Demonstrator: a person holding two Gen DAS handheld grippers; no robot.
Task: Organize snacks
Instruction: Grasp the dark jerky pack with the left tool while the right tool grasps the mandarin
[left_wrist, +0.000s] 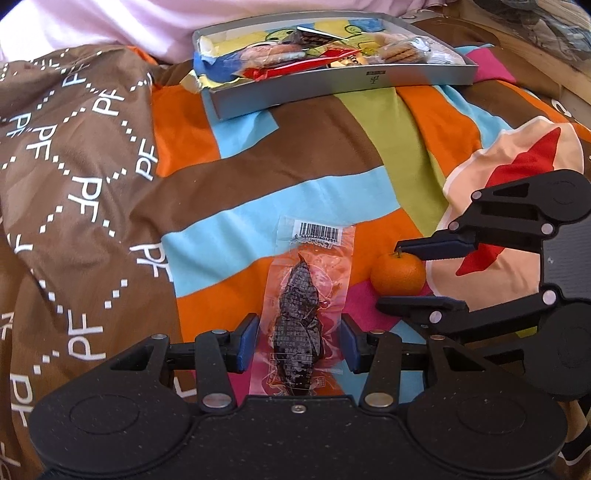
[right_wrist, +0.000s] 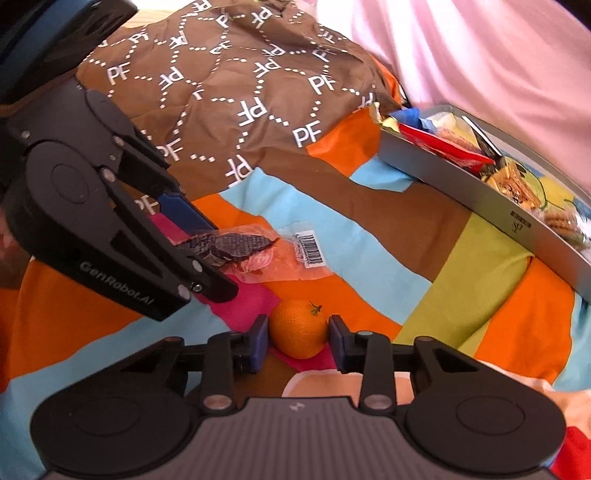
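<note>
Left tongs (left_wrist: 298, 341) low over the bedspread (left_wrist: 295, 177), open astride the clear snack packet (left_wrist: 308, 314), pads just beside its edges; right tongs (right_wrist: 298, 341) alongside, level, bracketing the mandarin (right_wrist: 298, 328), contact uncertain; grey tray (left_wrist: 332, 86) of snacks far behind.

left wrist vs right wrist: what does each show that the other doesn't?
Left wrist only: the left gripper head on, its fingers either side of the clear snack packet, a gap visible at each pad; the tray's whole near wall.
Right wrist only: the right gripper head on, fingers flanking the orange.
Both: orange, packet with barcode, the grey tray of snacks, patterned bedding, pink fabric behind, each other's gripper.
</note>
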